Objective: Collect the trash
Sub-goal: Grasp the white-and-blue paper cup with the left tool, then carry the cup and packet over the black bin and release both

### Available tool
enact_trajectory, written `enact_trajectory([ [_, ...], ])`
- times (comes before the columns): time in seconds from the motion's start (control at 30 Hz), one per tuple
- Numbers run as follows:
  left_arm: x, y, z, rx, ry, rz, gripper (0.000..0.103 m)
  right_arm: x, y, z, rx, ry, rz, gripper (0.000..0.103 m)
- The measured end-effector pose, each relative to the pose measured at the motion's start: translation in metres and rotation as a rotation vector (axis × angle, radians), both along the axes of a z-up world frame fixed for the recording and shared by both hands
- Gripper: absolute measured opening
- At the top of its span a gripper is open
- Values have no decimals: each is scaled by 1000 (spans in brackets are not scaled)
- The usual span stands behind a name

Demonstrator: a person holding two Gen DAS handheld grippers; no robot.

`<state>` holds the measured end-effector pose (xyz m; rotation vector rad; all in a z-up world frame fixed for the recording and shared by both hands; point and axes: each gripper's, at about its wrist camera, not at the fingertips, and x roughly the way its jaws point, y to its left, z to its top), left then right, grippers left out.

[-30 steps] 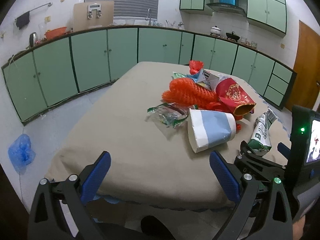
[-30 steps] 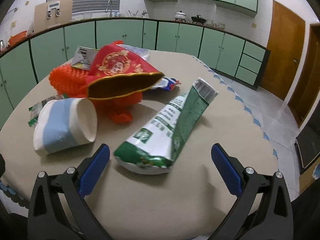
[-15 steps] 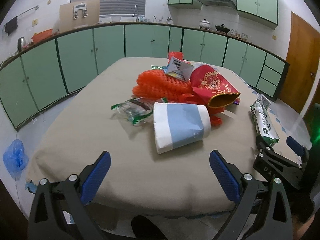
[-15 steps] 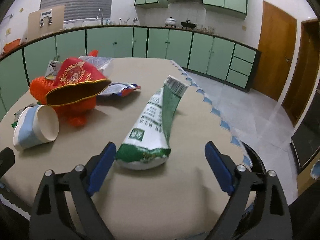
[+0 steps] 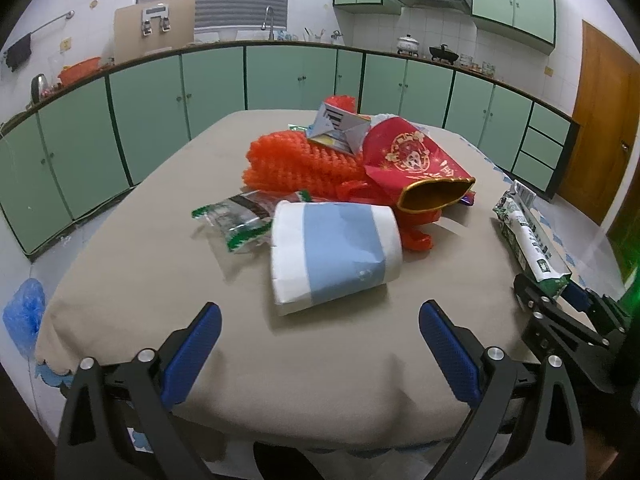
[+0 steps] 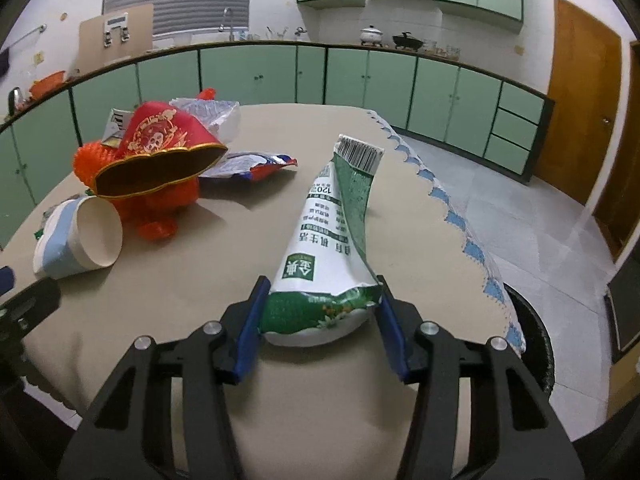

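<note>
The trash lies on a table with a beige cloth. My right gripper is closing on the open end of a green and white bag, and both blue pads touch its sides. From the left wrist view that bag lies at the table's right edge with the right gripper at its near end. My left gripper is open above the table's near edge, with nothing between its fingers. Just ahead of it a white and blue paper cup lies on its side.
Behind the cup are a red and gold pouch, orange mesh, a clear green wrapper and other packets. A dark round container sits below the table's right edge. A blue plastic bag lies on the floor at left.
The right gripper's jaws went from wide apart to touching the green and white bag's near end. Both grippers came closer to the trash, and the cup now lies centred before the left one.
</note>
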<state>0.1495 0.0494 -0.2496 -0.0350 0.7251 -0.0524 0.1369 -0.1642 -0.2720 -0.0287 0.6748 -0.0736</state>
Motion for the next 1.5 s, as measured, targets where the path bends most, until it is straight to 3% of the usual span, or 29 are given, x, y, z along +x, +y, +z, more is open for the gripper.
enact_trajectory([
  [0.5,35,-13,-7,-23,-4,97,97,-25,-23,23,26,-28,60,49],
  [0.67,34,-7,-7,-65,-2,88,73,-29,-22,26,19,-37,64,49],
  [0.87,28,-3,-5,-79,-6,67,73,-33,-21,30,20,-40,67,49],
  [1.27,-10,-10,35,-83,-54,39,72,-53,-25,69,33,-92,81,48],
  [1.5,-22,-41,55,-58,-76,-44,72,-69,-48,97,44,-114,69,48],
])
